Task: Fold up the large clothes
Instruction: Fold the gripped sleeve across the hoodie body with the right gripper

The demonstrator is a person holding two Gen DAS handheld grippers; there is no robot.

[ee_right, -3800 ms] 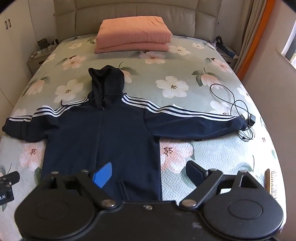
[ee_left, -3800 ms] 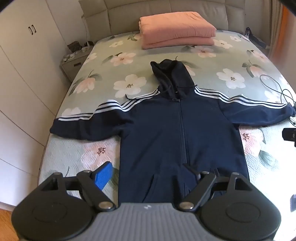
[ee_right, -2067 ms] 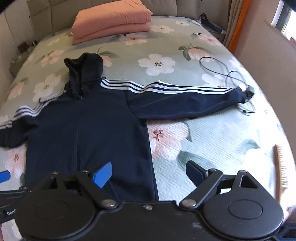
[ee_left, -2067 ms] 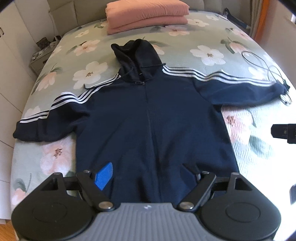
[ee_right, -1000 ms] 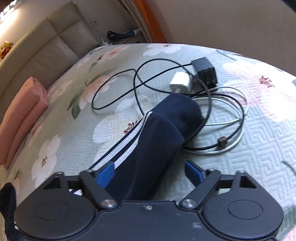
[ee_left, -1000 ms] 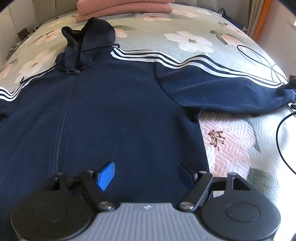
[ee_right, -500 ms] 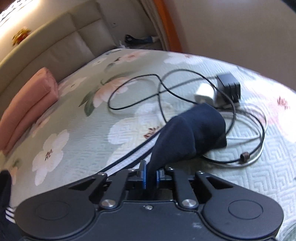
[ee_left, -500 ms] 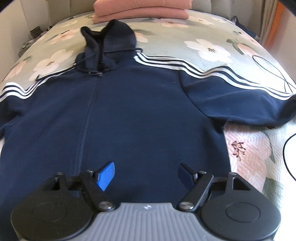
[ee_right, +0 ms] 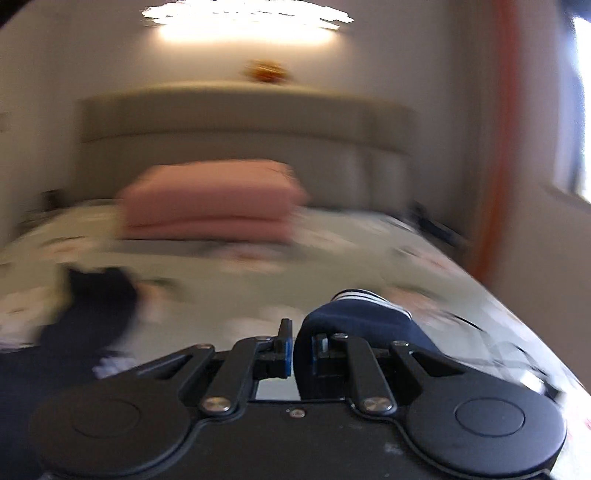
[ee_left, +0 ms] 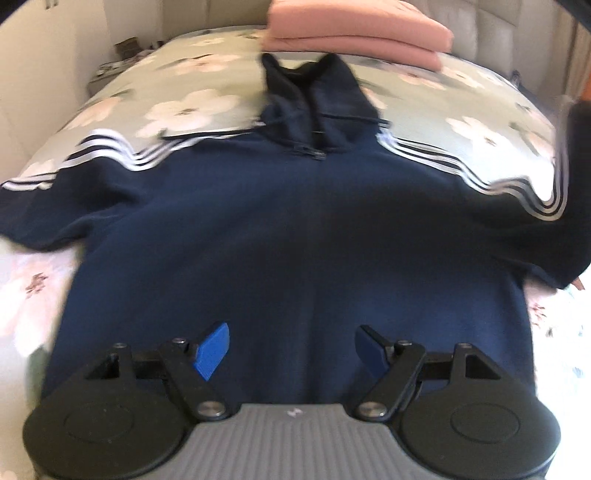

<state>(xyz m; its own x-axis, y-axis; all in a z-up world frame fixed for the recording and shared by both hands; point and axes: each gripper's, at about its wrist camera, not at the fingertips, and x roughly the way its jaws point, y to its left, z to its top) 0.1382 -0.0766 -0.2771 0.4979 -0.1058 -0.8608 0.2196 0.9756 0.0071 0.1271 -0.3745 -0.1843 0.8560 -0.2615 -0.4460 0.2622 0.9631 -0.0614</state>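
I judge the fold as barely started: the navy hoodie (ee_left: 295,236) lies front-up and spread across the bed (ee_left: 480,107), hood toward the headboard, body flat, its sleeve (ee_left: 51,199) on my left stretched out to the side and untouched. My right hand-held gripper (ee_right: 299,354) is pinched tight on the cuff of the other sleeve (ee_right: 354,317), which in the left wrist view rises off the bed at the right edge. My left hand-held gripper (ee_left: 291,349) hangs wide open over the hem, holding nothing. Both sleeves, the body fold and the hood are all left to do

For room, the hoodie's chest is a broad open landing zone for the lifted sleeve. The folded pink blanket (ee_left: 354,33) sits just beyond the hood, so I have little slack that way. The bed's right edge is close to my right gripper, though blur hides what lies there
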